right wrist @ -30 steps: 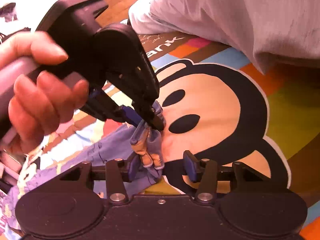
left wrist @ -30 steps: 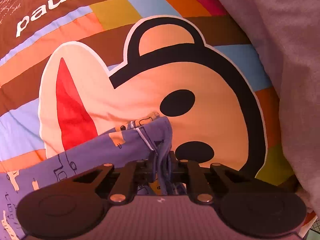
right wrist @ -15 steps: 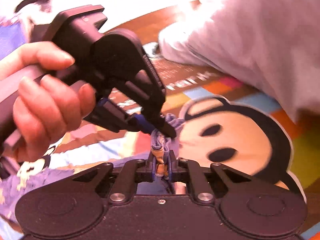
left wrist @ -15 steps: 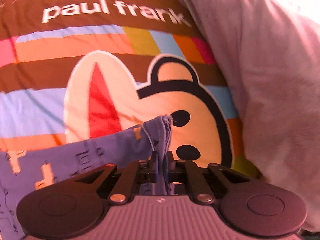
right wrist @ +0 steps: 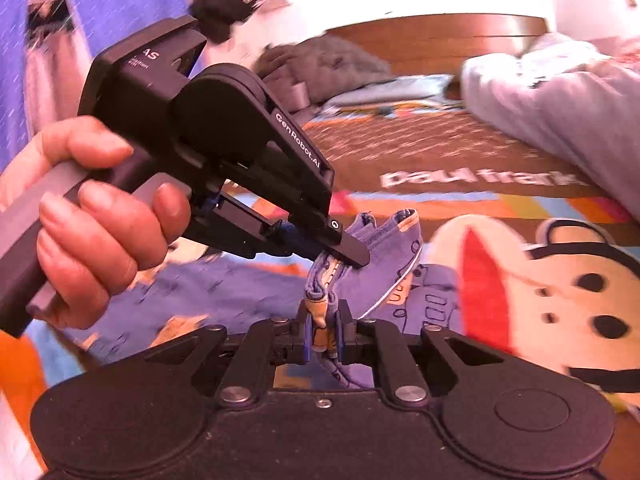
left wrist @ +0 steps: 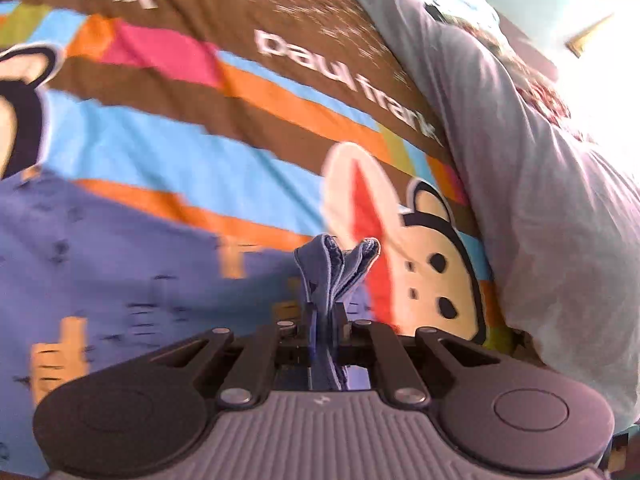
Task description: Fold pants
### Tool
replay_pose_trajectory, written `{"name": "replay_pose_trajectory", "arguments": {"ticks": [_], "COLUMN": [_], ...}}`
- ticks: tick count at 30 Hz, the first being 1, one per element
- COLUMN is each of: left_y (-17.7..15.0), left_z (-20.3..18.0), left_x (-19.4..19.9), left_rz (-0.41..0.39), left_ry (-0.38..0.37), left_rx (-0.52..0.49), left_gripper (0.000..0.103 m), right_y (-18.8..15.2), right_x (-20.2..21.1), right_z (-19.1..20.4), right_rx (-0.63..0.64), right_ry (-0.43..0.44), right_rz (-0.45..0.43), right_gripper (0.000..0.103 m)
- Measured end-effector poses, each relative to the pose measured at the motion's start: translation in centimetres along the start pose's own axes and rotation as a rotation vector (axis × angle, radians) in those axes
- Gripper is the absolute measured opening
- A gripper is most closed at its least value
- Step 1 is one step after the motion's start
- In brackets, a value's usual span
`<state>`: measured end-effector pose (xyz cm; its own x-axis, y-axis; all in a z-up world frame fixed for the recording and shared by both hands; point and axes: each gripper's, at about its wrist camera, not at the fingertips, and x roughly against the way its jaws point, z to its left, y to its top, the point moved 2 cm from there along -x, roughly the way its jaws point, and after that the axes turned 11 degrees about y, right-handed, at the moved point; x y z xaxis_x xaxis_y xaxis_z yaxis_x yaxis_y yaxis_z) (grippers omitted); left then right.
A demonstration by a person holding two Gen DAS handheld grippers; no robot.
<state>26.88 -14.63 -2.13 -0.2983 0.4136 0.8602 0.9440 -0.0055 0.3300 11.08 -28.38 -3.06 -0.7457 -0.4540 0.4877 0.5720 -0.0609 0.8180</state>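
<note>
- Nearest in the right wrist view, the right gripper (right wrist: 322, 330) has its jaws pressed together on a bunched edge of the pants (right wrist: 384, 256), where an orange-printed fold sits between the pads.
- Just beyond it, the left gripper (right wrist: 340, 252) comes in from the left, gripped by the person's left hand (right wrist: 86, 220); its fingers pinch the same bunch of blue fabric, just above the right gripper's hold.
- In the left wrist view, the left gripper (left wrist: 323, 322) is clamped on a doubled blue hem that stands up between its fingers and splits into two small lobes at the top.
- The pants (left wrist: 120, 264) are blue-violet with an orange and line-drawn print; from the pinched end their length trails away to the left across the bedspread (left wrist: 240, 92), the held end lifted and the rest lying on the spread.
- Farther off, a grey blanket (left wrist: 540, 184) lies heaped along the right edge of the striped "paul frank" bedspread.
- Farthest, a wooden headboard (right wrist: 440, 36) crosses the right wrist view.
</note>
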Motion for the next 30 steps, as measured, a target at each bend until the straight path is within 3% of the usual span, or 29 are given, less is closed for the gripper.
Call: {"name": "replay_pose_trajectory", "arguments": {"ticks": [6, 7, 9, 11, 14, 22, 24, 27, 30], "left_y": [-1.2, -1.4, -1.5, -1.5, -1.4, -1.1, -1.1, -0.9, -0.9], "left_z": [4.6, 5.0, 6.0, 6.9, 7.8, 7.5, 7.3, 7.1, 7.1], "left_x": [-1.5, -1.6, -1.7, -1.8, -2.1, -3.2, -3.3, -3.6, -3.7], "left_rz": [-0.044, -0.057, -0.081, -0.092, -0.084, -0.047, -0.028, 0.006, 0.019], "left_ry": [-0.017, -0.022, -0.033, -0.061, -0.095, -0.064, -0.01, 0.021, 0.027], "left_rx": [-0.019, -0.019, -0.006, 0.024, 0.061, 0.111, 0.115, 0.142, 0.172], "left_gripper": [0.012, 0.015, 0.044, 0.052, 0.054, 0.052, 0.034, 0.021, 0.016], "right_y": [-1.5, -1.5, -1.4, -1.5, -1.8, -2.1, -2.2, -2.5, -2.7], "right_x": [-3.8, -4.1, -4.5, -4.7, -4.7, -4.7, -4.9, -5.3, -5.3], "right_z": [2.5, 2.4, 2.1, 2.1, 2.5, 3.0, 3.2, 3.8, 4.0], "right_rx": [0.098, 0.097, 0.086, 0.086, 0.104, 0.135, 0.156, 0.197, 0.227], "right_ry": [0.018, 0.022, 0.04, 0.048, 0.059, 0.054, 0.061, 0.053, 0.03], "right_rz": [0.112, 0.126, 0.141, 0.151, 0.16, 0.163, 0.179, 0.202, 0.204], "right_gripper": [0.012, 0.013, 0.02, 0.023, 0.033, 0.049, 0.049, 0.047, 0.041]}}
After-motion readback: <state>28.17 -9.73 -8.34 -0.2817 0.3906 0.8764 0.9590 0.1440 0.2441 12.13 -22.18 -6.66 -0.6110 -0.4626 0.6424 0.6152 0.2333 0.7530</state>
